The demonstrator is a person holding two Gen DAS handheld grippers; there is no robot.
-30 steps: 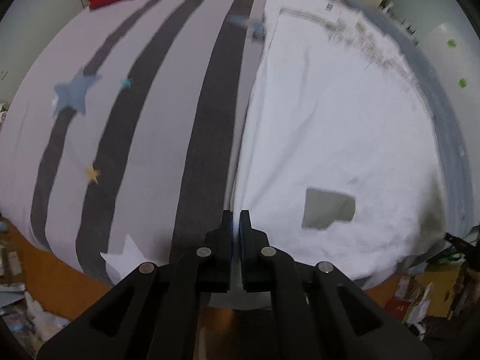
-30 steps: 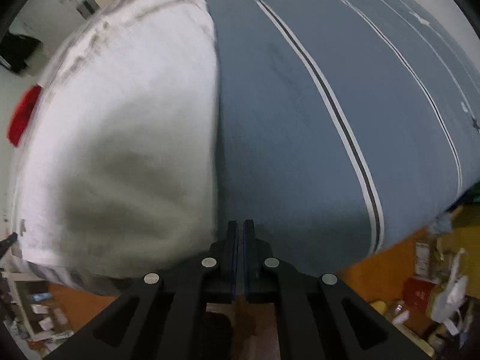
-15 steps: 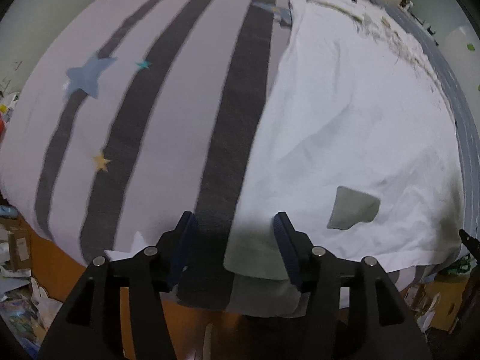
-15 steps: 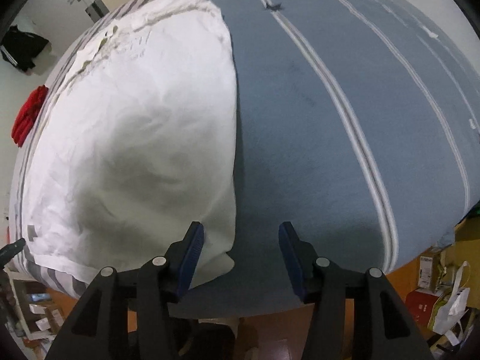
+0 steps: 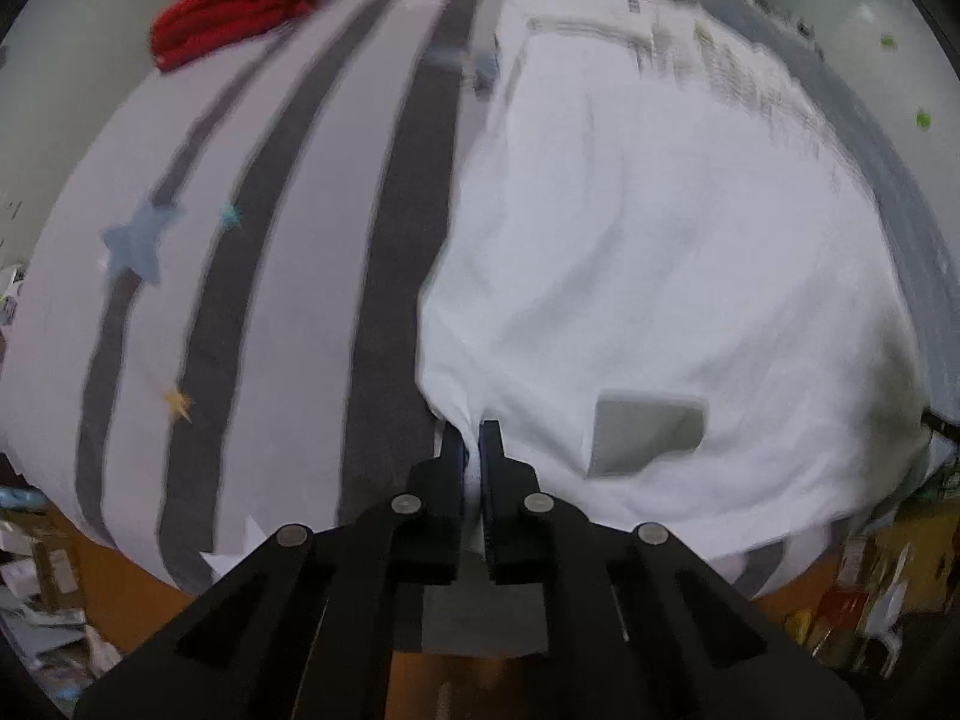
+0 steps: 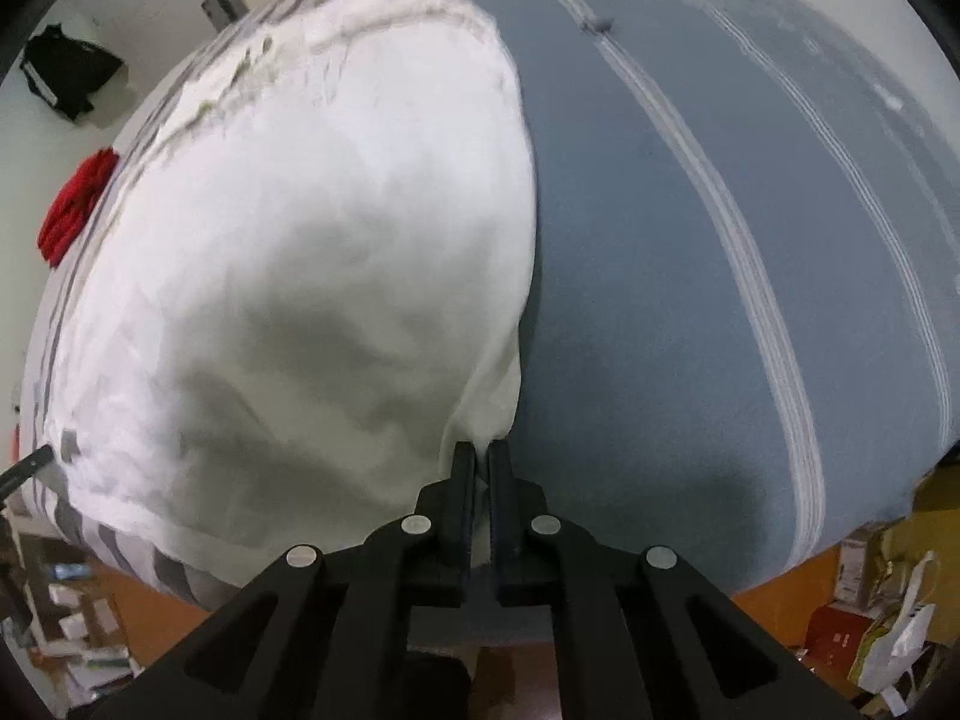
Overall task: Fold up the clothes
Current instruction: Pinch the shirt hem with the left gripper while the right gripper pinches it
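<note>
Striped bedding covers the whole work surface: a pale grey sheet with dark grey stripes and small stars [image 5: 252, 276] on the left side, and a blue-grey cover with thin white double lines [image 6: 690, 276] on the right side. Across the seam between them lies a white cotton garment with a grey rectangular label [image 5: 630, 276], spread flat, its body creased and its far edge bearing a blurred printed pattern. The label sits close to the near hem in the left wrist view.

The left black two-finger gripper [image 5: 471, 438] has just closed; its jaws stand pressed together on the garment's near left corner, where the cloth gathers into a small peak at the fingertips. The right black two-finger gripper [image 6: 480, 459] has likewise just closed; its jaws pinch the near right corner of the same garment [image 6: 300, 276], and the fabric draws into tight folds above them. Both grippers point steeply down at the near edge of the bed.

A folded red garment [image 5: 234, 6] rests on the striped sheet at the far left, well apart from the white one. Beyond the near bed edge, orange-brown flooring [image 6: 780, 594] carries scattered papers and bags, too blurred to identify.
</note>
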